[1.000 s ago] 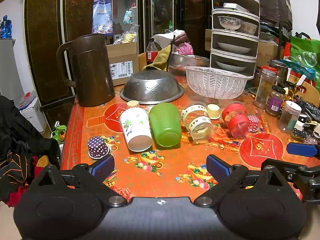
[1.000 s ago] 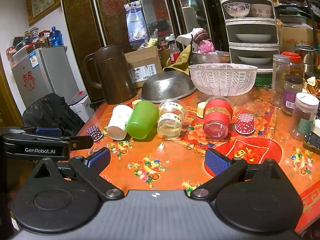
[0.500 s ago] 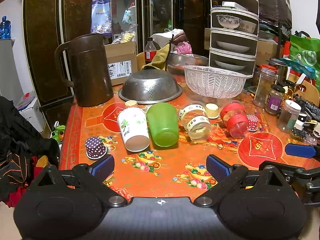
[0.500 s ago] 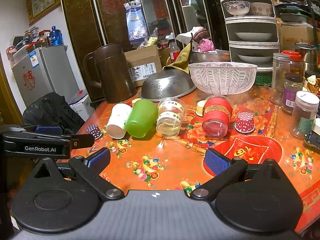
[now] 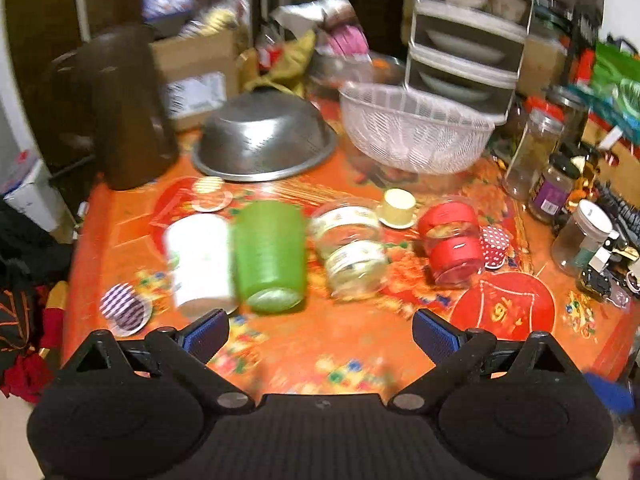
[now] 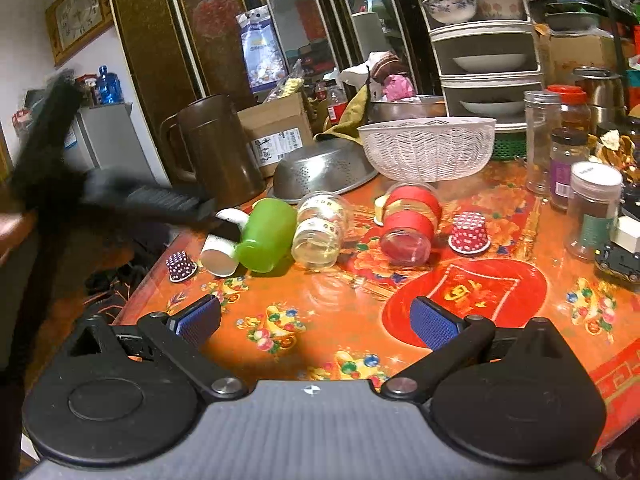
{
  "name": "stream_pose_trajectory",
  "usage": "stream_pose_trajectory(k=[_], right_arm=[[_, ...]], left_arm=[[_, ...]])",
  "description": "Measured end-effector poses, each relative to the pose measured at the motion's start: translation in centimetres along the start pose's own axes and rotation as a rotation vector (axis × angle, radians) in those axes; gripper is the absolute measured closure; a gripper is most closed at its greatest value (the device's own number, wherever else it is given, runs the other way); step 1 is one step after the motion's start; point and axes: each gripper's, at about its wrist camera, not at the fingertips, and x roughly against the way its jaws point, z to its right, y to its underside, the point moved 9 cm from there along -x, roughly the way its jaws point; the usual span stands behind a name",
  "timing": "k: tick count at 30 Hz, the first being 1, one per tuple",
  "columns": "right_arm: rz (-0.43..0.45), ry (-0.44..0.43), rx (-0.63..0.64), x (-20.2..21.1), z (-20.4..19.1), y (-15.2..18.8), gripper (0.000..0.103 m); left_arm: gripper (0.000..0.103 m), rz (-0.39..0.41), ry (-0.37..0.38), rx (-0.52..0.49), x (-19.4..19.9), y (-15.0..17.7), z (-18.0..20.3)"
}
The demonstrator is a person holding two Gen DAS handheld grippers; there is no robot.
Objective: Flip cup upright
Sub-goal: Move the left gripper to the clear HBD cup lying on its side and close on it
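Four cups lie tipped mid-frame; left gripper (image 5: 320, 334) w/ jaws spread nears green cup (image 5: 269, 256), right gripper (image 6: 316, 322) also unclenched.

Left gripper (image 6: 224, 216), motion-blurred, hides part of the white cup (image 6: 220, 248).

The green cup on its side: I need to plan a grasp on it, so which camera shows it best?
The right wrist view. There the green cup is sharp, lying on its side between the white paper cup and a clear jar, mouth towards the camera. The left wrist view shows it nearer and more central, but smeared by motion blur.
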Motion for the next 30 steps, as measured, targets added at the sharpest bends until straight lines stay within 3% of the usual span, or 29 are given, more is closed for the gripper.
stream_pose_trajectory(k=[8,21,24,28,30], right_arm=[[0.02,0.006,-0.046,2.3,3.0,0.2,0.001],[0.049,0.007,-0.109,4.0,6.7,0.3,0.001],[0.049,0.006,-0.116,4.0,7.0,0.4,0.001],[0.05,0.005,-0.115,4.1,7.2,0.5,0.001],[0.05,0.009,-0.115,4.2,7.3,0.5,0.001]], left_arm=[[0.008,-0.107,-0.033,0.019,-6.5,-3.8,3.1],[0.017,-0.19,-0.081,0.035,-11.1,-3.9,4.0],[0.023,-0.199,-0.089,0.039,-11.9,-3.7,3.9],[0.039,-0.218,-0.101,0.031,-12.8,-3.4,4.1],[0.039,-0.216,-0.103,0.033,-12.9,-3.2,4.1]])
